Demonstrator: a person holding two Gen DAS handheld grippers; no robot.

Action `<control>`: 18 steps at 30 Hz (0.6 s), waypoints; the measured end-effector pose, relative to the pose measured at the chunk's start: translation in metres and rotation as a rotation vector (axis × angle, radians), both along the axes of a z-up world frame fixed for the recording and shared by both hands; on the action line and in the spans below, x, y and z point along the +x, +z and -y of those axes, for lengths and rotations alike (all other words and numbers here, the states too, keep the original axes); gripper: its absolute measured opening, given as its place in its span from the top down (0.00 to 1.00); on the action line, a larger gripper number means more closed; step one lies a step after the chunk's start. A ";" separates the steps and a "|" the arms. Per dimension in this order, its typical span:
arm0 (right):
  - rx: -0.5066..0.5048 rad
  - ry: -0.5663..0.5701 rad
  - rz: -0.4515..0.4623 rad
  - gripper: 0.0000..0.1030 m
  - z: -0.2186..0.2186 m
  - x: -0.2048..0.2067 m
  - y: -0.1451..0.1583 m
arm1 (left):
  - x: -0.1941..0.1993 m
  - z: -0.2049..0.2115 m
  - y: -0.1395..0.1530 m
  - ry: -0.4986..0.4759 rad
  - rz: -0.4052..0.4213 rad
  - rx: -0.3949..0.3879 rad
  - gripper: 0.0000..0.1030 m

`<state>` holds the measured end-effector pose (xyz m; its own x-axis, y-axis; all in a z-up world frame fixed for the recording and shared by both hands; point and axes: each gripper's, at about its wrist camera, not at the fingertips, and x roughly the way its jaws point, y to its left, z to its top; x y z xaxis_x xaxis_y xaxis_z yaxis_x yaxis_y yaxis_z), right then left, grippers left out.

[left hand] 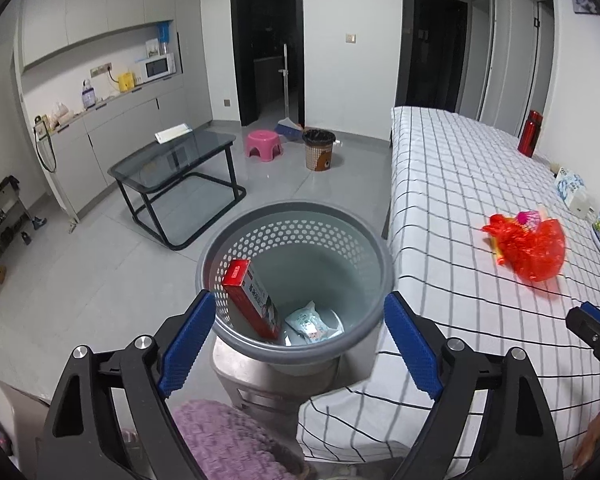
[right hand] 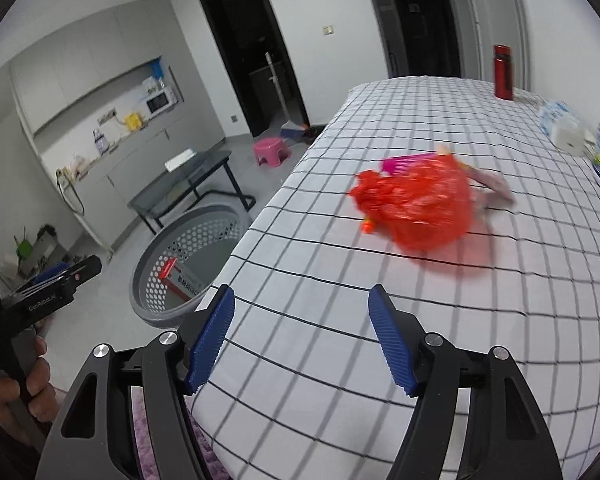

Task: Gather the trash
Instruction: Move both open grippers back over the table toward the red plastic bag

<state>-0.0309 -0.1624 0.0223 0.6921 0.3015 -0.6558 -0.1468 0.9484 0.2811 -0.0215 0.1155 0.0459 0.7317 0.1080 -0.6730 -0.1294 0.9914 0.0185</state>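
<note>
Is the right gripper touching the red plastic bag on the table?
Apart. The right wrist view shows the right gripper open, with bare checked cloth between its fingertips and the red plastic bag.

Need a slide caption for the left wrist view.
Open left gripper above grey bin holding red box and packet.

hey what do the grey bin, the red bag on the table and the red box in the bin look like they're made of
Grey bin: looks like moulded matte plastic, its wall punched with regular round holes. Red bag: thin, glossy, crinkled plastic film, apparently translucent, since coloured items show through. Red box: probably printed cardboard, with flat faces and sharp folded edges.
</note>
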 end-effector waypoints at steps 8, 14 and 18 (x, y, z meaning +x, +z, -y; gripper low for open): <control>0.023 -0.050 0.060 0.31 0.043 -0.030 0.012 | -0.017 0.035 0.009 -0.029 0.024 -0.008 0.16; 0.034 -0.094 0.065 0.31 0.065 -0.036 0.011 | -0.013 0.071 0.008 -0.091 0.021 0.009 0.16; 0.039 -0.145 0.072 0.31 0.079 -0.040 0.013 | -0.006 0.095 0.017 -0.167 0.039 0.006 0.16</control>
<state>-0.0713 -0.2417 0.0355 0.7751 0.2194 -0.5925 -0.0304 0.9496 0.3119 -0.0277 0.0204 0.0630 0.7654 -0.0137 -0.6434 0.0369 0.9991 0.0226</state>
